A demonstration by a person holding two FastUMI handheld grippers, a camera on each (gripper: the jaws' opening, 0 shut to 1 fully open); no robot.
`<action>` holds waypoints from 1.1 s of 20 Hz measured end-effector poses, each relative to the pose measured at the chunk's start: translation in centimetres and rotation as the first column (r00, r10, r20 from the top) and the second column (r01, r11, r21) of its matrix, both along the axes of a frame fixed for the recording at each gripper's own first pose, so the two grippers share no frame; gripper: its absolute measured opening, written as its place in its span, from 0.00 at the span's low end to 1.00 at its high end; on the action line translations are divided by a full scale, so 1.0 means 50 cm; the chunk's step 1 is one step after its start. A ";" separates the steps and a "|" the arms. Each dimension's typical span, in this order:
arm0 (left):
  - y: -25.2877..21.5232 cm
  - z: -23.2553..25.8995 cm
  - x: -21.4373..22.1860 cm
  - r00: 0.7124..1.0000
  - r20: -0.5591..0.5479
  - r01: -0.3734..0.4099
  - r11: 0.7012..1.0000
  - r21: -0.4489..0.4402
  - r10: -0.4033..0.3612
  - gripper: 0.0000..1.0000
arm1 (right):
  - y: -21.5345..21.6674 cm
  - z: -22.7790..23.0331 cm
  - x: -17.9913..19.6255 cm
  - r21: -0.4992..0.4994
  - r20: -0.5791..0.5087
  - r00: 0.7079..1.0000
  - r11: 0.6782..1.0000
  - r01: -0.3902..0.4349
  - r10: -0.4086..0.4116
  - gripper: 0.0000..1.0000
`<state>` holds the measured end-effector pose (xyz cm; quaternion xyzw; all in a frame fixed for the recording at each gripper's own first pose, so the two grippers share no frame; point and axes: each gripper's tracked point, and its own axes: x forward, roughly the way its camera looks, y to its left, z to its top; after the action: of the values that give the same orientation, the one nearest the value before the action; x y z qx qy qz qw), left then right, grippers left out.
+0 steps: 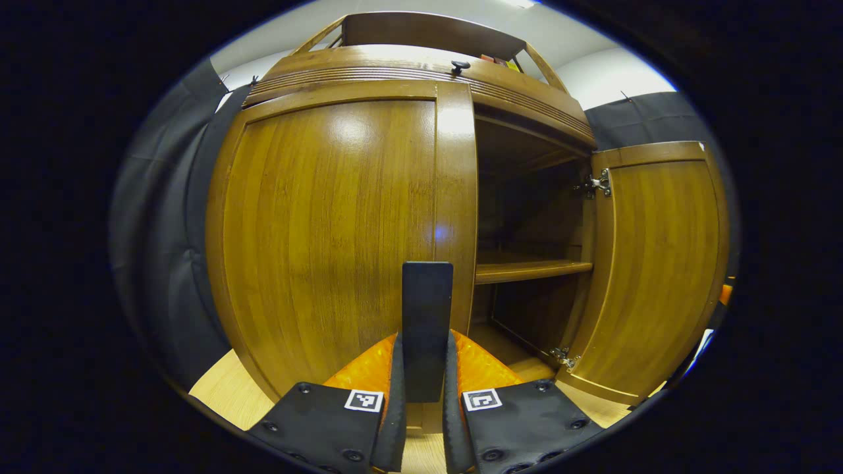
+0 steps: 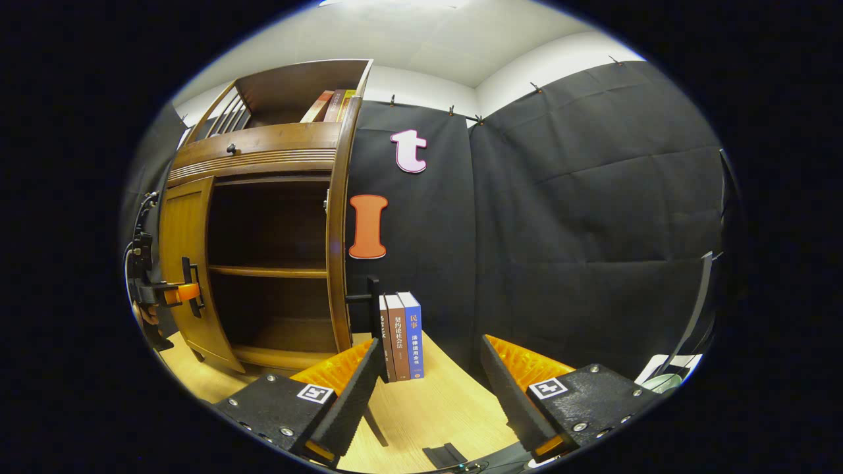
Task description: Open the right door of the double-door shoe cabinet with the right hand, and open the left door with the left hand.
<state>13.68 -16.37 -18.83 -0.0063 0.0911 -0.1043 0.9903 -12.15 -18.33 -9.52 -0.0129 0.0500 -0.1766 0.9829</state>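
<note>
- Glossy brown wood made up the shoe cabinet [image 1: 421, 62], which stood on a pale wooden tabletop [image 2: 421, 408] against the black cloth wall.
- In the left gripper view, the cabinet's left door [image 1: 329, 224] sat closed or nearly so against the cabinet front, with a dark upright handle [image 1: 427, 322] at its inner edge.
- The left gripper [image 1: 425, 388] had its fingers pressed onto that handle from both sides, clamped on it.
- Beside the left door, the cabinet's right half stood open, showing a dark interior with one wooden shelf [image 1: 533, 268] across it.
- The right door [image 1: 658, 263] was swung wide away from the cabinet on its metal hinges [image 1: 596, 184].
- In the right gripper view, the right door [image 2: 339, 224] showed edge-on, just beside the open cabinet [image 2: 263, 145].
- The right gripper [image 2: 425, 368] sat well out from the cabinet, its fingers spread apart around nothing.
- Three upright books [image 2: 402, 336] stood on the tabletop just beside the open right door's edge.
- More books [image 2: 329, 104] leaned in the rack on top of the cabinet.
- At the cabinet's far side in that view, the left gripper [image 2: 188, 289] showed at the left door [image 2: 184, 263].
</note>
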 end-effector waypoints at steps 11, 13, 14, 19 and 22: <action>0.063 0.027 -0.132 0.999 -0.006 0.054 0.999 -0.005 -0.054 0.30 | 0.090 0.005 0.008 0.017 -0.001 0.997 0.997 -0.080 0.080 1.00; 0.076 0.028 -0.152 0.998 -0.009 0.059 0.998 -0.010 -0.059 0.30 | 0.105 0.012 0.012 0.015 0.004 0.996 0.995 -0.094 0.094 1.00; 0.086 0.033 -0.163 0.998 -0.005 0.060 0.998 -0.007 -0.060 0.30 | 0.114 0.014 0.014 0.014 0.007 0.995 0.995 -0.102 0.101 1.00; 0.127 0.040 -0.213 0.999 0.007 0.043 0.999 -0.007 -0.043 0.29 | 0.156 0.015 0.020 0.016 0.004 0.990 0.990 -0.143 0.143 1.00; 0.155 0.046 -0.238 1.000 0.004 0.026 1.000 0.004 -0.026 0.30 | 0.185 0.021 0.032 0.010 0.009 0.986 0.986 -0.167 0.167 1.00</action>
<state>1.78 -8.60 -16.53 -0.0030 0.0894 -0.1168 0.9891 -10.54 -9.07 -8.49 -0.0112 0.0456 -0.0934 0.9945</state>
